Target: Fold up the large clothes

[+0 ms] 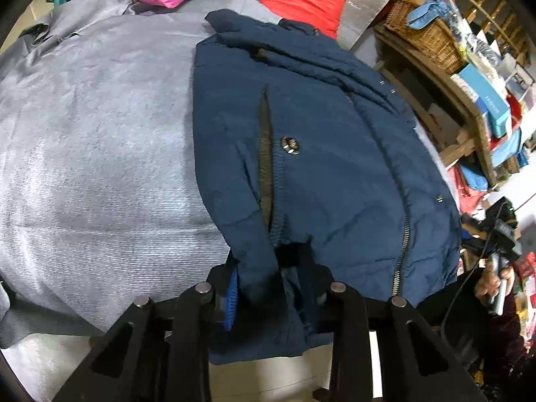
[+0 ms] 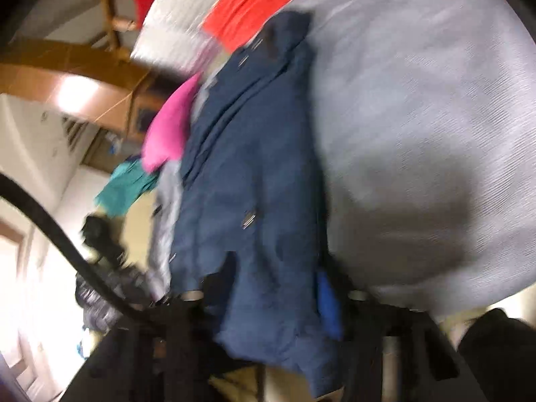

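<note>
Gripping the hem of the navy padded zip-front jacket [image 1: 321,154], my left gripper [image 1: 271,288] has fabric bunched between narrowed fingers; my right gripper [image 2: 268,294], blurred, likewise seems closed on cloth. Beyond both sets of fingers the jacket sprawls across the grey woven bedcover [image 1: 100,154]. Slippery padding could pull free, spoiling the fold.

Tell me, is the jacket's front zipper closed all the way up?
No, the jacket lies with its zipper teeth separated along one exposed edge.
</note>
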`<action>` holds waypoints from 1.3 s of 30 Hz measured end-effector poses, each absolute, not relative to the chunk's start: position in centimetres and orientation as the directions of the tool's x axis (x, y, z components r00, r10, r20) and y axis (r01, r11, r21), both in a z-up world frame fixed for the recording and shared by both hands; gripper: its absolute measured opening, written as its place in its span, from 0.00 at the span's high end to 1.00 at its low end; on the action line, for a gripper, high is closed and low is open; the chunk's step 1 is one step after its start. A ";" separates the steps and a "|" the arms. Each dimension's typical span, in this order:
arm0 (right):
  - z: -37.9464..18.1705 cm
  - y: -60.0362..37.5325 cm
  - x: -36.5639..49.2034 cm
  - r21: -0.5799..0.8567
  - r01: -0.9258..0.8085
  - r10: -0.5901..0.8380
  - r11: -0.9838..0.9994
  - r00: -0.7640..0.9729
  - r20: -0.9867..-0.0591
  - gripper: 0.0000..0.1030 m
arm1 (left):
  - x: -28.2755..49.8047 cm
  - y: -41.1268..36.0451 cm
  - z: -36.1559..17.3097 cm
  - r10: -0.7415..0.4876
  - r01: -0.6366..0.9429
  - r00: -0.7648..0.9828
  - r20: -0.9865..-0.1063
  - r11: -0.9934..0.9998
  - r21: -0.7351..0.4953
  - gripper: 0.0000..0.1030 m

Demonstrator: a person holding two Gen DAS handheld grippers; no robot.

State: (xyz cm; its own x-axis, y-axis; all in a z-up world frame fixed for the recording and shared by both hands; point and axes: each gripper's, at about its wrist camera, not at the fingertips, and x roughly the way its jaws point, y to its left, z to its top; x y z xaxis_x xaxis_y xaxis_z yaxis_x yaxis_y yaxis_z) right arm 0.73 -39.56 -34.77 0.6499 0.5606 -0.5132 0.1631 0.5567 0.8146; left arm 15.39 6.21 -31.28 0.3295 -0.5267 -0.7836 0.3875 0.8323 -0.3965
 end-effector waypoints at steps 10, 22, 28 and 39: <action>-35.4 -35.9 2.0 0.660 0.161 0.473 0.734 0.575 -0.667 0.53 | 15.3 4.6 -31.7 -0.505 0.426 0.311 -0.805 0.831 -0.357 0.54; -36.1 -35.0 2.5 0.677 0.134 0.511 0.724 0.557 -0.655 0.56 | 15.6 5.0 -32.0 -0.518 0.414 0.297 -0.802 0.827 -0.381 0.64; -33.3 -34.0 1.3 0.694 0.009 0.543 0.720 0.616 -0.571 0.76 | 14.8 4.8 -30.9 -0.550 0.456 0.322 -0.771 0.803 -0.383 0.82; -35.3 -33.0 2.6 0.681 0.054 0.554 0.730 0.538 -0.636 0.71 | 14.5 3.5 -31.7 -0.480 0.478 0.302 -0.824 0.824 -0.304 0.70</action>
State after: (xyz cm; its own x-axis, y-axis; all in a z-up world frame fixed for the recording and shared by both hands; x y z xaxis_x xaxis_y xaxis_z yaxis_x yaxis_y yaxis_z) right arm 2.57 -33.02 -35.28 0.5375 0.5539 -0.6358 0.0538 0.7299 0.6814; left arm 14.47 3.50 -31.69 0.3022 -0.4795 -0.8238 0.4779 0.8240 -0.3043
